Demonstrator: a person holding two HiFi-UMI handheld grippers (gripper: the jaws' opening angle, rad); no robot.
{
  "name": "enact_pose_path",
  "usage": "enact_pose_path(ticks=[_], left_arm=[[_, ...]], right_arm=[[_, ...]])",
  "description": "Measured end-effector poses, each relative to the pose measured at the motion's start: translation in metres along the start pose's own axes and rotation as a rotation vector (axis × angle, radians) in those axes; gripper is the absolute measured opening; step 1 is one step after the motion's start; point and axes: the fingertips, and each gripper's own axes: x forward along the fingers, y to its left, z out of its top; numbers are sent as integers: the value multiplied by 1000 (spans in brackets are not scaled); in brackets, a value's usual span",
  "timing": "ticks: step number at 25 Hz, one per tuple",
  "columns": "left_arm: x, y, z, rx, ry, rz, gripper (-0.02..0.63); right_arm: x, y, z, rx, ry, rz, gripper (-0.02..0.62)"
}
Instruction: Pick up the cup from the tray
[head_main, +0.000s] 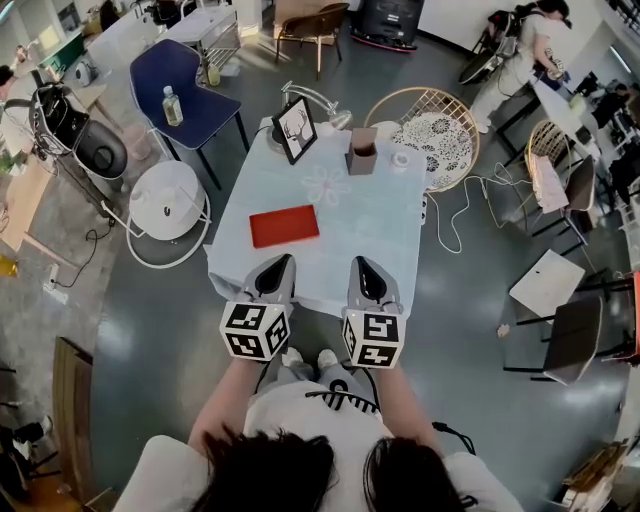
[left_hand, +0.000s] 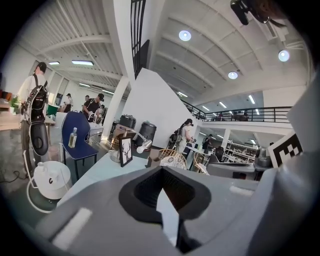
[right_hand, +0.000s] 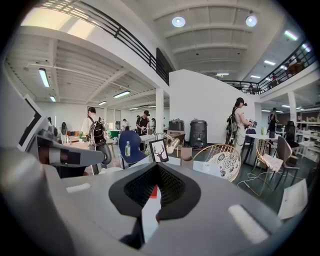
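Observation:
A flat red tray (head_main: 284, 225) lies on the pale blue tablecloth (head_main: 360, 235), left of the middle, with nothing on it that I can see. A small white cup-like object (head_main: 400, 160) stands at the far side beside a brown box (head_main: 362, 150); the right gripper view shows this white object (right_hand: 204, 167) too. My left gripper (head_main: 275, 264) hovers at the near table edge just short of the tray, jaws together and empty. My right gripper (head_main: 362, 266) is level with it to the right, also shut and empty. A sliver of red tray (right_hand: 154, 191) shows between its jaws.
A framed deer picture (head_main: 295, 130) and a desk lamp (head_main: 322, 103) stand at the table's far end. A blue chair (head_main: 185, 90) with a bottle, a white appliance (head_main: 165, 200) and a wicker chair (head_main: 430, 130) surround the table. People stand further off.

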Motion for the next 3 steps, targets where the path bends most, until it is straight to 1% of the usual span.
enact_pose_path(ticks=[3], left_arm=[[3, -1, -1, 17, 1, 9, 0]], right_arm=[[1, -3, -1, -1, 2, 7, 23]])
